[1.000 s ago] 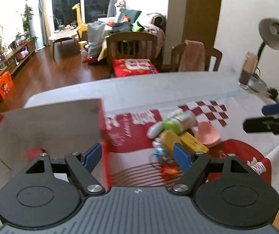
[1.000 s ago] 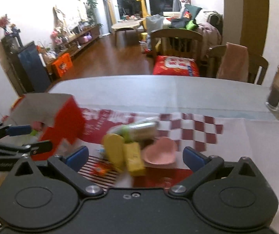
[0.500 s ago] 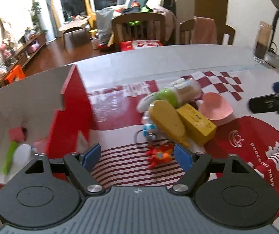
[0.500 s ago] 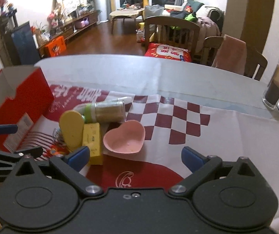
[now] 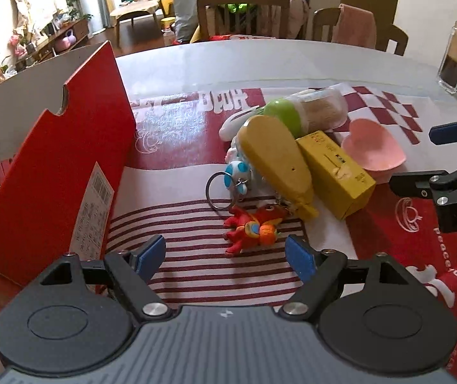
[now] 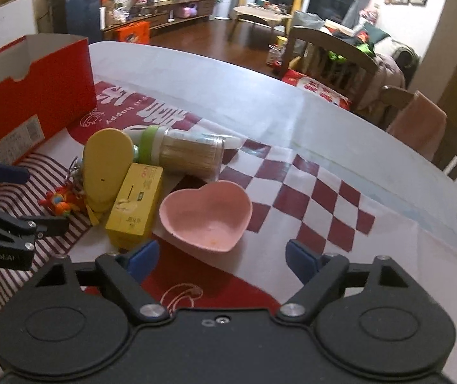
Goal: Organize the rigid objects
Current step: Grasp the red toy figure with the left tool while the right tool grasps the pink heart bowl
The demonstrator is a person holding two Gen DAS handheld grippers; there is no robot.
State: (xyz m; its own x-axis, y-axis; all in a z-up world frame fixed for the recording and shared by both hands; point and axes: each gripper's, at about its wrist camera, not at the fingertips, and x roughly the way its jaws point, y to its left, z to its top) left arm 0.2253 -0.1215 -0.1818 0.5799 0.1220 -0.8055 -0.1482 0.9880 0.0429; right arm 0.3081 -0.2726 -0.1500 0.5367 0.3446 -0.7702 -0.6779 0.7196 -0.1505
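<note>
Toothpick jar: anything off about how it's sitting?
Yes. The jar lies on its side, green cap against the yellow paddle, in a jumbled pile beside the yellow box. Nothing looks spilled.

Red box (image 5: 52,172), white inside. Pink heart bowl (image 6: 206,216). Yellow carton (image 6: 137,204), yellow paddle (image 5: 276,163). Green-capped clear jar (image 6: 177,152). Red-orange figure (image 5: 252,230) at paddle's 6 o'clock. Cloth (image 5: 196,265) red-white: stripes, checks.

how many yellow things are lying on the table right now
2. A flat yellow oval piece leans in the middle of the pile, above the red toy figure. A yellow box lies right beside it, next to the pink heart-shaped bowl. Others may be hidden underneath.
</note>
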